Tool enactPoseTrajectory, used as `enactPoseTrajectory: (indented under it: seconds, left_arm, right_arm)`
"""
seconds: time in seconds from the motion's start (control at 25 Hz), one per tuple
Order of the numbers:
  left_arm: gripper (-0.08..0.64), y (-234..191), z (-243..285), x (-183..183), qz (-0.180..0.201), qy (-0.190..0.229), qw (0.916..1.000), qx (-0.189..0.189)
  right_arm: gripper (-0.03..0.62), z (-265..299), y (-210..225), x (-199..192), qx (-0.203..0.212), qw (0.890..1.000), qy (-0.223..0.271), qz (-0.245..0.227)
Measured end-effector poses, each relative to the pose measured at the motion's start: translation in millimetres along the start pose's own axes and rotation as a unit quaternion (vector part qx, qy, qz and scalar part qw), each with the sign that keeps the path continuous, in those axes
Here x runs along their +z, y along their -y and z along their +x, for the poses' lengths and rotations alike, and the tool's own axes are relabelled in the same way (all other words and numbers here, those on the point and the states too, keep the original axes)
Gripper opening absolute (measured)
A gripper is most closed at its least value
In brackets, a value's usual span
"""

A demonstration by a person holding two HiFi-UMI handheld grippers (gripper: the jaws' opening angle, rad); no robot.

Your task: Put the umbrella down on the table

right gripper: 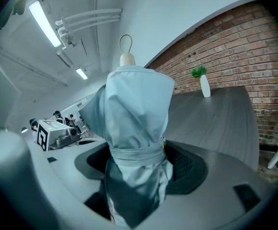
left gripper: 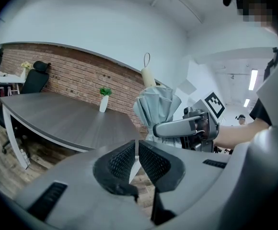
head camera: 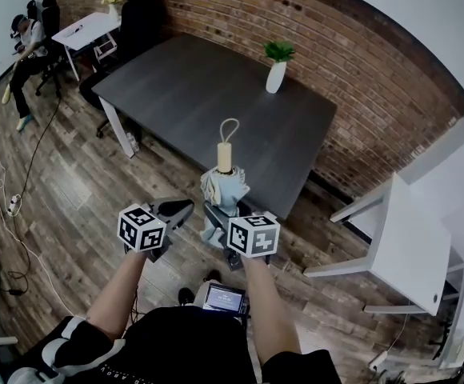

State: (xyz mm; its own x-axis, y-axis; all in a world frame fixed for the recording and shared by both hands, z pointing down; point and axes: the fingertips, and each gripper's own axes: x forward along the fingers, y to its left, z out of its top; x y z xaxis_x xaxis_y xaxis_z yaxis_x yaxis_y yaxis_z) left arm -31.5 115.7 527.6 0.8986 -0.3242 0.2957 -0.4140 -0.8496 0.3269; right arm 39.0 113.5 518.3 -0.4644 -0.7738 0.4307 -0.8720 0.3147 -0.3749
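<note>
Umbrella [head camera: 222, 184], folded and upright, is clamped in the right gripper [head camera: 218, 217] near the table [head camera: 192, 94] edge; left gripper [head camera: 174, 211] closed, empty.

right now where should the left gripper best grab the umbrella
Probably the beige handle of the umbrella, from the left side: it stands upright, slim and bare above the right gripper, whose jaws clamp the strapped canopy. The left gripper must open first.

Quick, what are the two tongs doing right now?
Left tongs: closed, holding nothing.
Right tongs: closed on the folded umbrella.
</note>
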Motion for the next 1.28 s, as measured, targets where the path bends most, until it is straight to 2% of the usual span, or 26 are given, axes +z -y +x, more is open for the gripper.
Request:
enactPoseTrajectory:
  seconds: [0.36, 0.76, 1.28]
  left_arm:
    - [0.006, -60, 26, 10, -0.010, -0.008, 0.9999, 0.005]
    - [0.006, -153, 84, 67, -0.012, -0.016, 0.9997, 0.017]
    - [0.006, -226, 138, 113, -0.019, -0.021, 0.9985, 0.047]
  right_arm:
    - [0.330, 60, 31, 25, 0.007, 1.000, -0.002, 0.017]
    - [0.330, 143, 92, 94, 0.018, 0.999, -0.005, 0.032]
    - [0.330, 210, 153, 164, 0.042, 0.999, -0.016, 0.030]
